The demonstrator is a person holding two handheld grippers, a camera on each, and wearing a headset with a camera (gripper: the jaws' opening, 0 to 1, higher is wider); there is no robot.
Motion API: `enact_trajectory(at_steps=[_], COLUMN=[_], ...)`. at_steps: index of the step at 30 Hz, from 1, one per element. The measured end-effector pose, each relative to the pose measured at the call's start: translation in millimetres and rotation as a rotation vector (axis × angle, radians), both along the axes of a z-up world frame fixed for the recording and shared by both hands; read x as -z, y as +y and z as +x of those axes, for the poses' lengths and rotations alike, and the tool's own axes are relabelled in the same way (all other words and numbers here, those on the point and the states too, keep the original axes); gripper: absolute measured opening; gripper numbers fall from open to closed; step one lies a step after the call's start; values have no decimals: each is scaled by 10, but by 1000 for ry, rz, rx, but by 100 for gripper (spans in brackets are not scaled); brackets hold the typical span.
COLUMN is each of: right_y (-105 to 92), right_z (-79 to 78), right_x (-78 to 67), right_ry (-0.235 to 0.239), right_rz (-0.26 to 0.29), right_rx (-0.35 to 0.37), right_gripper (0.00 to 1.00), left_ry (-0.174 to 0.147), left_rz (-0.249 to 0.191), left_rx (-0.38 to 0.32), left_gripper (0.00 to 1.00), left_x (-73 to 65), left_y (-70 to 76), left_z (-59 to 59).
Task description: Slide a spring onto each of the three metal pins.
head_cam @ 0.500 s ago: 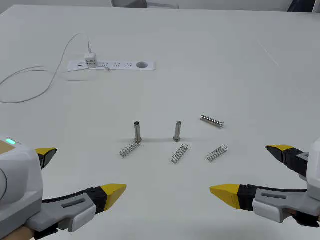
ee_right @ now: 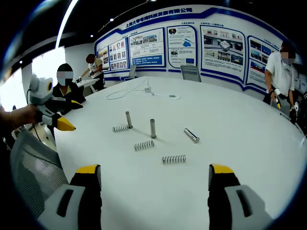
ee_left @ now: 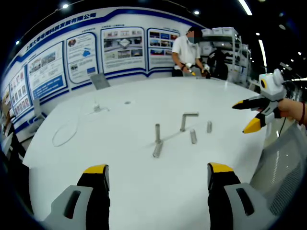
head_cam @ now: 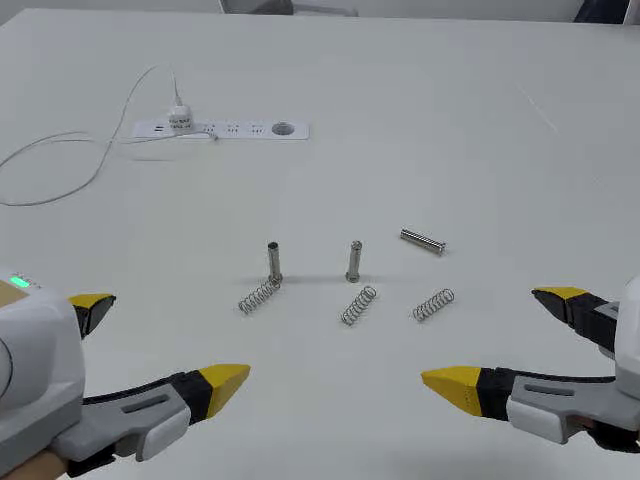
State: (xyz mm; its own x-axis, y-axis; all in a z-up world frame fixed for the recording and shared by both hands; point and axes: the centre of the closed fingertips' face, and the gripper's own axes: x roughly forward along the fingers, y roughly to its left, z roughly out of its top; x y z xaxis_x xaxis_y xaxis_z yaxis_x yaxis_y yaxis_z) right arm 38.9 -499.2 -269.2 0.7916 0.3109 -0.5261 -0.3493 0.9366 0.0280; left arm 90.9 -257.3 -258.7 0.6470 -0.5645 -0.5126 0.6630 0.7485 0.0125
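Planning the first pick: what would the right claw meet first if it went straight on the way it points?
Probably the nearest spring, lying on the table ahead of the open right claw; its height is unclear, so it might pass over.

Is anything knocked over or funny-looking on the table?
Yes. The right pin lies flat on the table, while the left pin and middle pin stand upright. Nothing looks spilled or broken.
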Motion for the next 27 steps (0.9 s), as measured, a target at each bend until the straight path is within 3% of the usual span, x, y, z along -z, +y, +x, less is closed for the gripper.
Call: enact_trajectory(at_steps=[27], right_y=[58], right_z=[3], right_x=[-16], right_ry=[-2], right_rz=[-12], right_rx=[-34], right_gripper=[92], left_ry=[3], left_rz=[12], left_rx=[7], left_gripper=[77], left_x=[20], left_y=[-4], left_z=[12])
